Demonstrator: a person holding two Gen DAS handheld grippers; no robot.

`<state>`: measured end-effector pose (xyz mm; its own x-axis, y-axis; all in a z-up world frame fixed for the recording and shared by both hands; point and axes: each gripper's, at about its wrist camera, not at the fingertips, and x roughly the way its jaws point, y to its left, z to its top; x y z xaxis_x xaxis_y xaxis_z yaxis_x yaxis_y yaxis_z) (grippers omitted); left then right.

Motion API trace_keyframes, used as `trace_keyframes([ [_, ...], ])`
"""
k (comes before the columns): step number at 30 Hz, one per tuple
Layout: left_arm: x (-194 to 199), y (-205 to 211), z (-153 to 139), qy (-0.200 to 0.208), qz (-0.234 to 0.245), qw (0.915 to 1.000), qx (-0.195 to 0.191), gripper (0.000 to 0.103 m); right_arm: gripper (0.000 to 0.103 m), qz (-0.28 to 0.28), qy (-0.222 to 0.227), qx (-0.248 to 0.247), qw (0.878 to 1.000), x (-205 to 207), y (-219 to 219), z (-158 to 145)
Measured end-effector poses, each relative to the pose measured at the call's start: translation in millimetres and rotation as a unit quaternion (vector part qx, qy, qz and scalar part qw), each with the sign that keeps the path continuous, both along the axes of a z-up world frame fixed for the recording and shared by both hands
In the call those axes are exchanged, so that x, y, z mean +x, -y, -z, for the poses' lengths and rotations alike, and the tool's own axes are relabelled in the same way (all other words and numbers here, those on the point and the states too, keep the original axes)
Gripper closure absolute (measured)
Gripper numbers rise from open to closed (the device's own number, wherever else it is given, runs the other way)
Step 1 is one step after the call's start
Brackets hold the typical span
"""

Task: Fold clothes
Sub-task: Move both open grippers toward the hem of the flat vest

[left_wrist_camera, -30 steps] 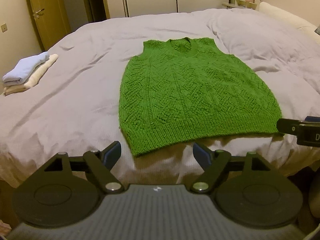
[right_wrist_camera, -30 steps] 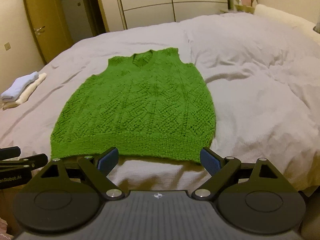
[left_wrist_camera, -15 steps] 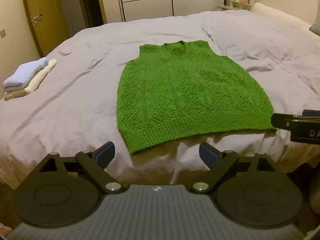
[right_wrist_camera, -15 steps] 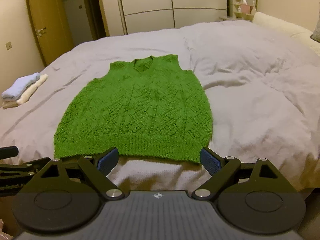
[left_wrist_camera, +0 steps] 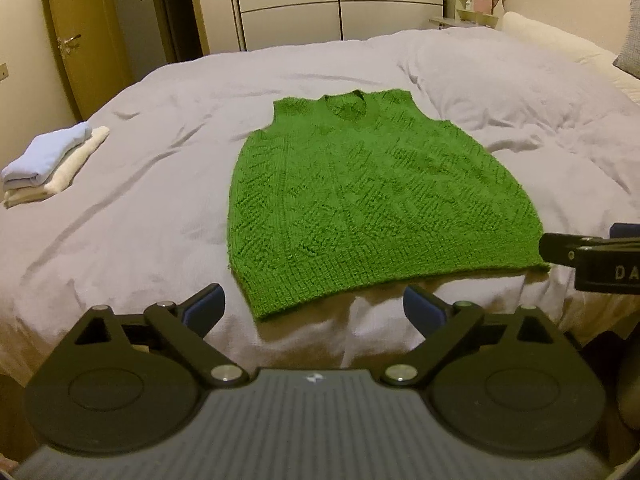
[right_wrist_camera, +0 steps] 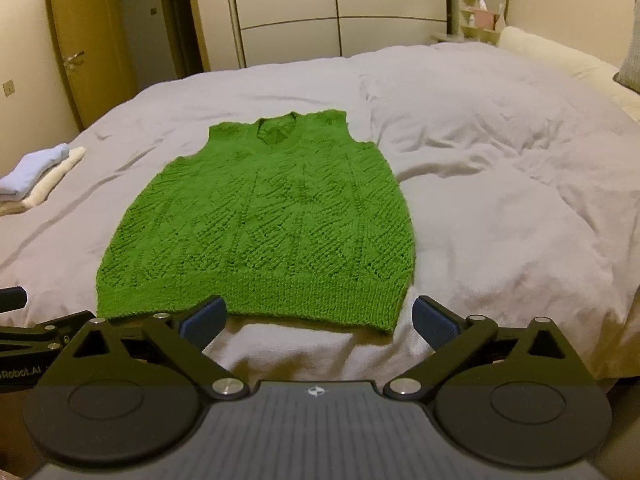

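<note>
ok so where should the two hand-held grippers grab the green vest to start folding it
Probably the ribbed hem of the green knit vest, at its two near corners, coming in from the bed's near edge. It lies flat with the hem closest, and the open left hand-held gripper and right hand-held gripper already face it.

- The room I see is lit by warm, yellowish indoor light, moderately dim; the walls and wardrobe [left_wrist_camera: 336, 0] take a cream-amber cast.
- The bedspread [left_wrist_camera: 140, 208] reads greyish-lilac with soft, shallow shadows in its creases, no hard edges.
- A darker, brownish shadow sits just under the near hem of the green vest [left_wrist_camera: 372, 196], along the bed's front edge.
- No glare on fabric; only small bright glints on the metal pivots of my left gripper [left_wrist_camera: 314, 312] and my right gripper [right_wrist_camera: 318, 320].
- Fisheye bending curves the door and wardrobe lines, and the corners go black.
- Detail is soft and slightly smeared, most at the edges.
</note>
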<state>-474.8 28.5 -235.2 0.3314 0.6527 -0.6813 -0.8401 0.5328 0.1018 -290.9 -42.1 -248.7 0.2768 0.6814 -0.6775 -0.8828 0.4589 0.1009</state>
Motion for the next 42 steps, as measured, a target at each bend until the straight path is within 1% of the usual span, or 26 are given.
trace_keyframes([
  [8, 1.6, -33.5, 16.2, -0.004, -0.023, 0.9993, -0.029, 0.008, 0.002, -0.005, -0.001, -0.027, 1.000, 12.3, -28.1, 12.1],
  [15, 12.1, -72.8, 31.6, -0.019, -0.032, 0.9983, -0.045, 0.008, 0.002, -0.006, -0.011, -0.048, 0.999, 35.8, -61.2, 27.4],
  [23, 30.2, -115.1, 52.1, -0.023, -0.020, 0.9975, -0.064, 0.007, 0.002, -0.019, -0.025, -0.058, 0.998, 65.5, -95.9, 47.4],
  [30, 43.3, -148.3, 68.2, -0.018, 0.003, 0.9968, -0.077, 0.007, 0.002, -0.054, -0.025, -0.056, 0.997, 83.7, -119.2, 65.4],
  [35, 55.3, -173.1, 71.4, -0.015, 0.025, 0.9971, -0.070, 0.007, 0.002, -0.065, -0.020, -0.043, 0.997, 100.8, -137.4, 67.7],
  [37, 60.2, -184.5, 71.5, -0.006, 0.033, 0.9969, -0.072, 0.008, 0.003, -0.068, -0.017, -0.036, 0.997, 107.5, -145.1, 67.3],
  [38, 63.5, -189.7, 71.5, -0.001, 0.038, 0.9966, -0.073, 0.008, 0.006, -0.073, -0.015, -0.030, 0.997, 110.5, -149.1, 67.0],
  [39, 66.5, -195.0, 71.7, 0.003, 0.044, 0.9963, -0.074, 0.011, 0.014, -0.077, -0.012, -0.024, 0.997, 113.2, -152.7, 66.9],
  [40, 69.4, -200.3, 71.8, 0.007, 0.050, 0.9959, -0.074, 0.014, 0.018, -0.081, -0.010, -0.021, 0.996, 116.3, -157.0, 67.3],
  [41, 73.1, -205.7, 72.3, 0.010, 0.058, 0.9955, -0.074, 0.016, 0.024, -0.085, -0.012, -0.020, 0.996, 119.8, -162.5, 68.4],
  [42, 77.1, -210.0, 73.0, 0.012, 0.065, 0.9951, -0.074, 0.018, 0.026, -0.091, -0.014, -0.021, 0.996, 123.5, -168.1, 69.9],
])
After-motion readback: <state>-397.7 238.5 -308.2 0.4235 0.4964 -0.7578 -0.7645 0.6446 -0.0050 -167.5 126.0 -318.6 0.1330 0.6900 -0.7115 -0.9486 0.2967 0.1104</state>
